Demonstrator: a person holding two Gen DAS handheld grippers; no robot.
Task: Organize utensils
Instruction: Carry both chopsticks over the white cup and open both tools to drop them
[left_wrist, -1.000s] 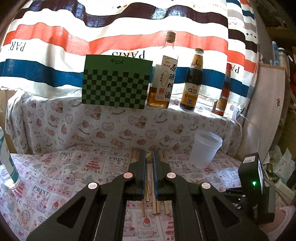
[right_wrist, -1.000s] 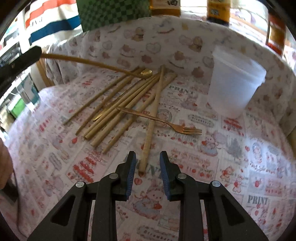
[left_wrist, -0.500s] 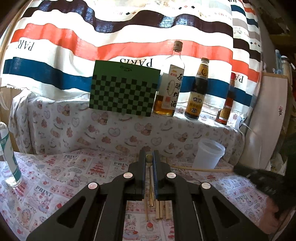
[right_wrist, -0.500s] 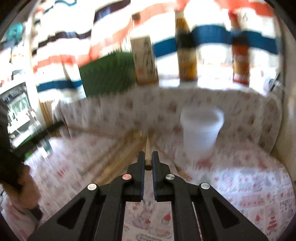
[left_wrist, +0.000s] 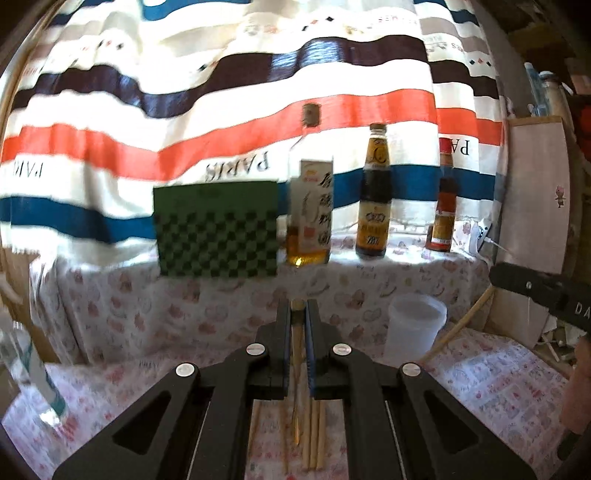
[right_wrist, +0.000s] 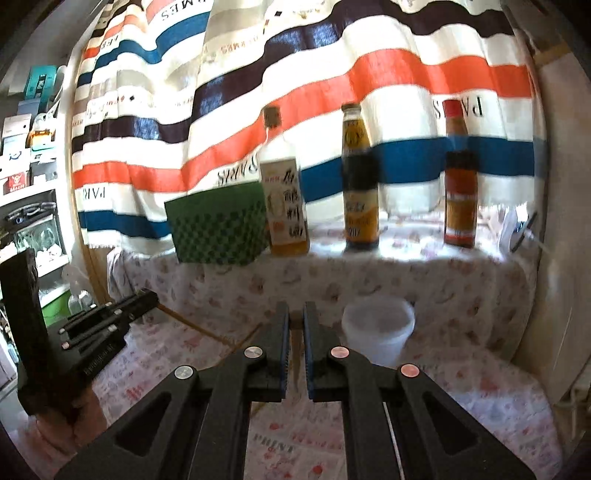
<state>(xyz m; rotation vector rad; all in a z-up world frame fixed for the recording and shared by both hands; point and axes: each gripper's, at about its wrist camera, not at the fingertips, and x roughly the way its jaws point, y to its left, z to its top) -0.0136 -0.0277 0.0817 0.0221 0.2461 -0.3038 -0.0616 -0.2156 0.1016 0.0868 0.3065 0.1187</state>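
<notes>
My left gripper (left_wrist: 297, 314) is shut on a gold spoon (left_wrist: 296, 332), held level above the table; it also shows at the left of the right wrist view (right_wrist: 147, 299), the spoon's handle (right_wrist: 195, 326) sticking out. My right gripper (right_wrist: 295, 317) is shut on a wooden chopstick (right_wrist: 295, 350), lifted off the table; it shows at the right edge of the left wrist view (left_wrist: 495, 275) with the chopstick (left_wrist: 458, 326) slanting down. A translucent plastic cup (right_wrist: 376, 332) stands just right of both grippers (left_wrist: 415, 326). Several chopsticks (left_wrist: 314, 439) lie on the tablecloth below my left gripper.
A green checkered board (left_wrist: 218, 229) and three sauce bottles (left_wrist: 373, 199) stand on the raised shelf behind, before a striped curtain. A clear bottle (left_wrist: 33, 373) stands at the table's left edge. Shelves with boxes (right_wrist: 29, 129) are at far left.
Both grippers have risen higher above the table with their utensils. The right gripper closed on the chopstick a second ago and lifted it; the cup now sits lower in both views.
</notes>
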